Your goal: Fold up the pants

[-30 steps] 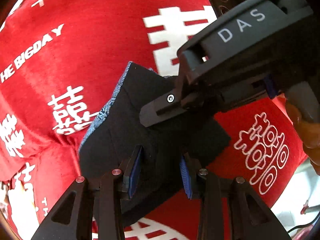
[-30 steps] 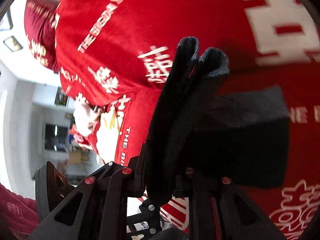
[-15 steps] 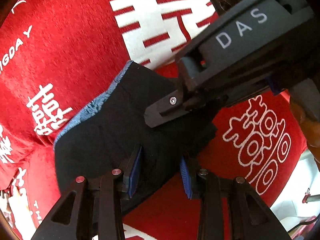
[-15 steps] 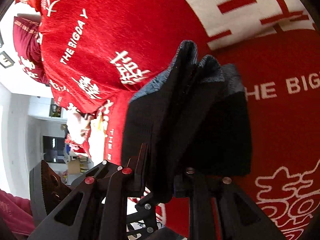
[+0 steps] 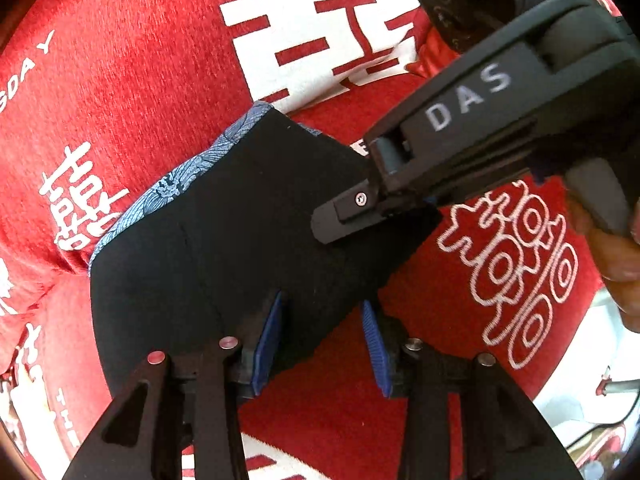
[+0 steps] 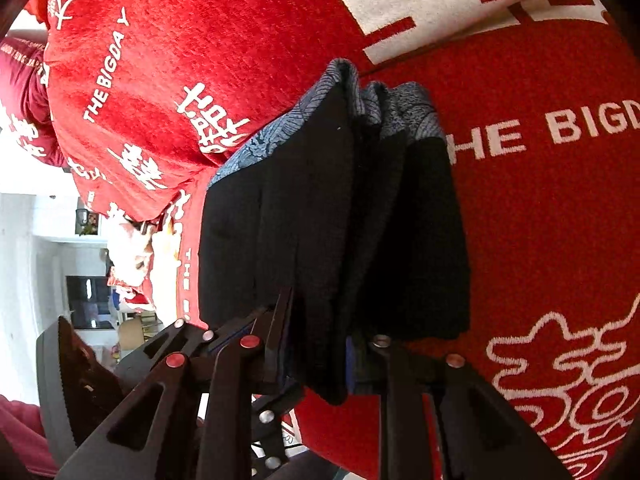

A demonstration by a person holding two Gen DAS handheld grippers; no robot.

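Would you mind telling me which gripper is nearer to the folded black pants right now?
Right. The right gripper is clamped on the pants, so it touches them. The left gripper has just been opening; the pants' edge lies between its jaws, touching one pad at most.

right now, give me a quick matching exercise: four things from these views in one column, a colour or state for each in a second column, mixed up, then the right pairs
Things:
1. left gripper
2. right gripper
3. folded pants
4. cloth under the pants

Colours or states:
A. red with white lettering
B. black, with a blue patterned edge showing
C. jaws just opened, blue pads apart with a corner of fabric between them
D. clamped on a thick stack of dark folds

Right pairs: 1-C, 2-D, 3-B, 4-A
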